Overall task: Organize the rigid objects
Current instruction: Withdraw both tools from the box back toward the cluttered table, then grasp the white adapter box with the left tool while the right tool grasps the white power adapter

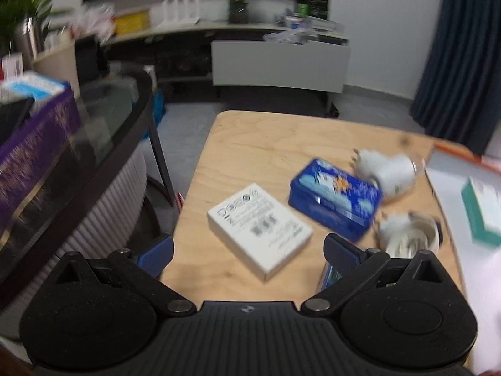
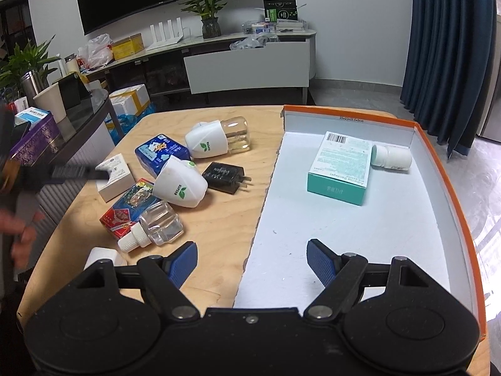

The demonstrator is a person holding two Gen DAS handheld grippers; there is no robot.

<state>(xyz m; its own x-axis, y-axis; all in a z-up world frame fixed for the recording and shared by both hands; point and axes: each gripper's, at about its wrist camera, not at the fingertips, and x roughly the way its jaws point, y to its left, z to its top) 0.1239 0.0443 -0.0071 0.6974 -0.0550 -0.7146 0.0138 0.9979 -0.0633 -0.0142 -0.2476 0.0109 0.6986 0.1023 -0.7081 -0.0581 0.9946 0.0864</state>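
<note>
My left gripper (image 1: 249, 252) is open and empty, just above a white box (image 1: 259, 230) on the wooden table (image 1: 266, 138); the view is blurred. Beyond it lie a blue tin (image 1: 335, 199) and two white plug-in diffusers (image 1: 388, 170) (image 1: 407, 233). My right gripper (image 2: 252, 261) is open and empty over the left edge of the orange-rimmed tray (image 2: 438, 169). The tray holds a teal box (image 2: 341, 166) and a white pill bottle (image 2: 393, 156). In the right wrist view the white box (image 2: 114, 177), blue tin (image 2: 161, 153), diffusers (image 2: 216, 139) (image 2: 181, 183), black charger (image 2: 225, 177), red card pack (image 2: 128, 208) and clear bottle (image 2: 153, 227) lie on the table.
A glass-topped side table (image 1: 103, 125) with a purple box (image 1: 34, 144) stands left of the table. A TV console (image 2: 238, 62) and blue curtain (image 2: 451, 47) are behind. A small white object (image 2: 100, 255) lies near the table's front left. A hand (image 2: 18, 235) shows at the left edge.
</note>
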